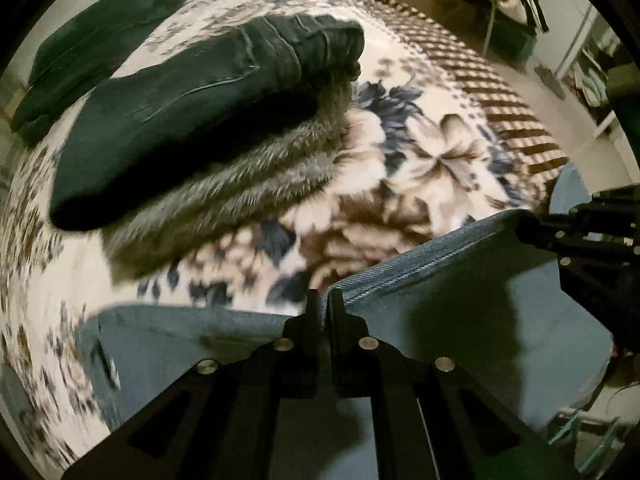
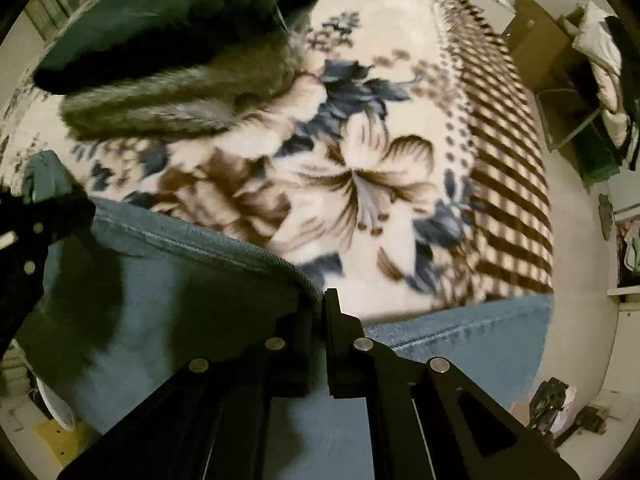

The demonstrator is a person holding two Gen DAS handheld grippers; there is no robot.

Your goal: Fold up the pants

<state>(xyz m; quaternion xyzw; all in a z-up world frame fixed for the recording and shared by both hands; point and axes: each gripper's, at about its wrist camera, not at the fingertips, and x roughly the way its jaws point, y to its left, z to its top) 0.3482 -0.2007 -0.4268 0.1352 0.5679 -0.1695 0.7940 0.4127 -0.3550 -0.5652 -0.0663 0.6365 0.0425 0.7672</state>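
Note:
Light blue jeans [image 1: 460,300] are held up by one stitched edge over a floral blanket [image 1: 420,152] on a bed. My left gripper [image 1: 323,300] is shut on that edge at its left end. My right gripper [image 2: 318,300] is shut on the same edge at its right end; it also shows in the left wrist view [image 1: 536,226]. The edge runs taut between the two grippers and the jeans [image 2: 180,300] hang below it. More of the jeans lies lower on the blanket [image 2: 460,340]. The left gripper shows at the left in the right wrist view [image 2: 76,208].
A stack of folded dark pants [image 1: 192,120] lies on a furry grey garment [image 1: 224,196] at the back left of the bed. Another dark green garment [image 1: 92,52] lies further back. A cabinet and a draped chair [image 2: 592,64] stand beyond the bed's right edge.

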